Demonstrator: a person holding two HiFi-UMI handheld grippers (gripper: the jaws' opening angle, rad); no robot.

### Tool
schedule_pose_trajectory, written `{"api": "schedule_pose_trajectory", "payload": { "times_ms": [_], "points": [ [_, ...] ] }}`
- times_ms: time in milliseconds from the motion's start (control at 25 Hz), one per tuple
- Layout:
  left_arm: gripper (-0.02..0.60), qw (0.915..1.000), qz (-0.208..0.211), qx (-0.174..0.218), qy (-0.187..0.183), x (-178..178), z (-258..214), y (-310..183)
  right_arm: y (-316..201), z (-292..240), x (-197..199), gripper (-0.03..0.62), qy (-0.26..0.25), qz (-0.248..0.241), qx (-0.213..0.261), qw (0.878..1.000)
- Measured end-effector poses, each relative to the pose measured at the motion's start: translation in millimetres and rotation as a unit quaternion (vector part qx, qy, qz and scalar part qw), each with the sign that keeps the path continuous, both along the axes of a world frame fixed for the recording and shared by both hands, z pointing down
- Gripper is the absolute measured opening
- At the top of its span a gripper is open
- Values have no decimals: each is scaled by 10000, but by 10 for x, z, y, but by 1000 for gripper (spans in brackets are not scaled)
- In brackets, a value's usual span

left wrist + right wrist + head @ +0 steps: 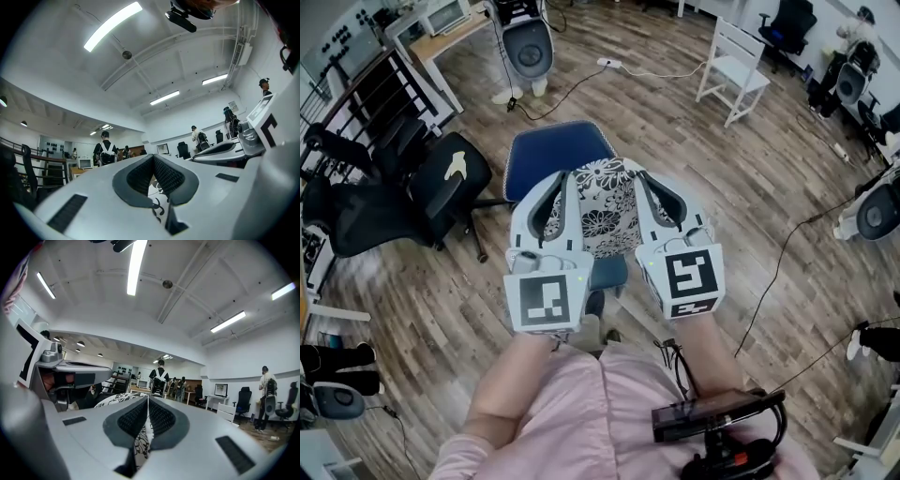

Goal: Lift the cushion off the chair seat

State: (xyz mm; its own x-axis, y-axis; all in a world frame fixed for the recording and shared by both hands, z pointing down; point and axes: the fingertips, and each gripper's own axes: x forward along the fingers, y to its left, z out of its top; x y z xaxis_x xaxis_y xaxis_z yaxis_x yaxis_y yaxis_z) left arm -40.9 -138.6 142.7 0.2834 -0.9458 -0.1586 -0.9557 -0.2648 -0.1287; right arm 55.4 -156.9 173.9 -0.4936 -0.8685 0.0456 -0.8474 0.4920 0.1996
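Observation:
A black-and-white flowered cushion (602,212) hangs between my two grippers, above the front of a blue chair seat (551,153). My left gripper (558,192) is shut on the cushion's left edge, and my right gripper (652,192) is shut on its right edge. In the left gripper view, the left gripper (153,161) points up at the ceiling with patterned cushion (158,191) fabric pinched between its pads. In the right gripper view, the right gripper (147,403) also tilts upward, clamped on a thin fold of cushion (140,441). The seat under the cushion is partly hidden.
A black office chair (441,183) stands left of the blue one. A white wooden chair (734,67) is at the far right, a grey machine (528,45) at the back, and cables (778,272) trail on the wood floor. Several people stand far off in both gripper views.

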Motion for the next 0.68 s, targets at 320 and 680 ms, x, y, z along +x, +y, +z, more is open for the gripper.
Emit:
{"api": "schedule_pose_trajectory", "payload": {
  "times_ms": [320, 680],
  "points": [
    [11, 10000, 14, 13, 12, -50, 23, -14, 6, -34, -44, 2, 8, 38, 91, 10000],
    [11, 10000, 60, -1, -10, -63, 76, -87, -27, 12, -85, 2, 75, 39, 91, 9999]
  ]
}}
